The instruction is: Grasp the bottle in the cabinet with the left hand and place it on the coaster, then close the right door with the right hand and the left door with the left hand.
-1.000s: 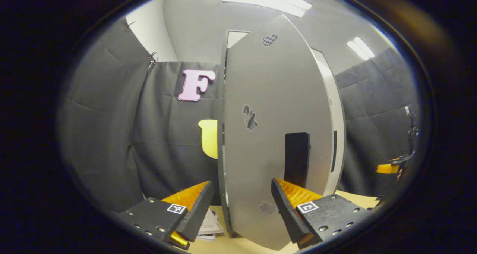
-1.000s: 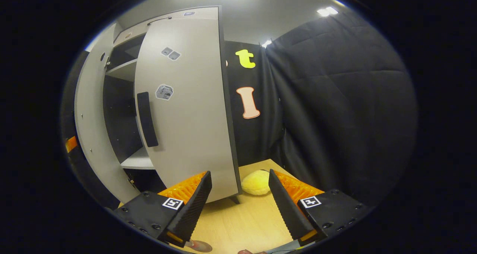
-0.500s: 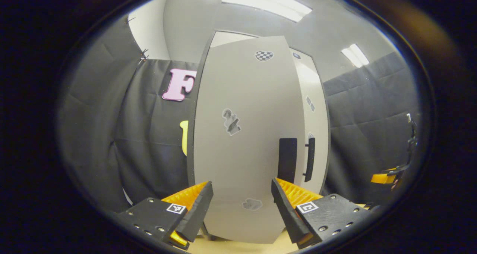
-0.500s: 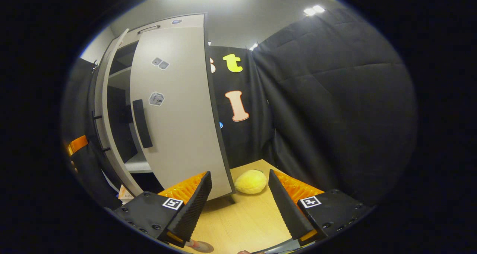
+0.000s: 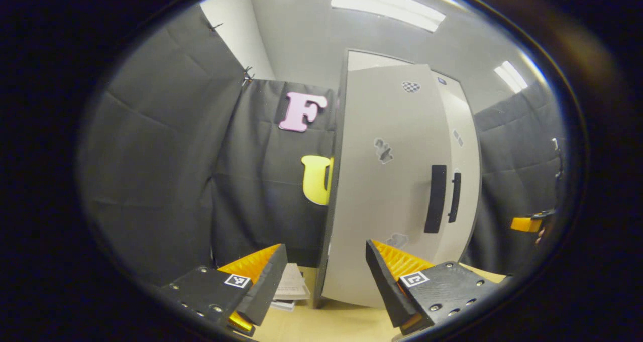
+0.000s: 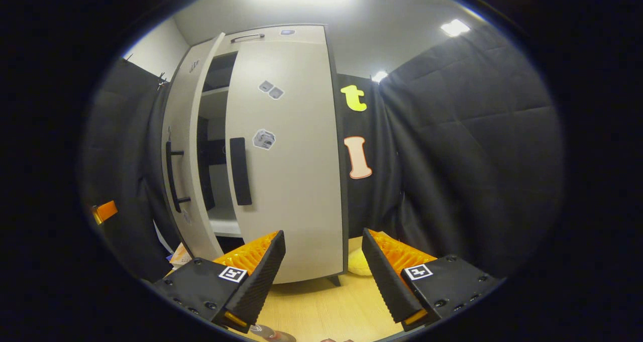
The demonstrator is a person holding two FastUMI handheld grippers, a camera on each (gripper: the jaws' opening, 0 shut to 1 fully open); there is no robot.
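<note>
Fingers of the left gripper point(image 5: 326, 276) stand wide apart on nothing, facing the left door point(image 5: 382, 191), which looks almost shut. Further right, the right gripper point(image 6: 324, 276) is likewise spread and empty before the right door point(image 6: 286, 161); a gap between the doors shows the cabinet's shelf point(image 6: 221, 226). I can't place the bottle or coaster; both doors need a last push.

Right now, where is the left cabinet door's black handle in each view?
Left gripper view: the left door's handle is right of centre, above the right tong.
Right gripper view: it is at the left, seen edge-on.
Shared landmark: the right door's handle.
</note>
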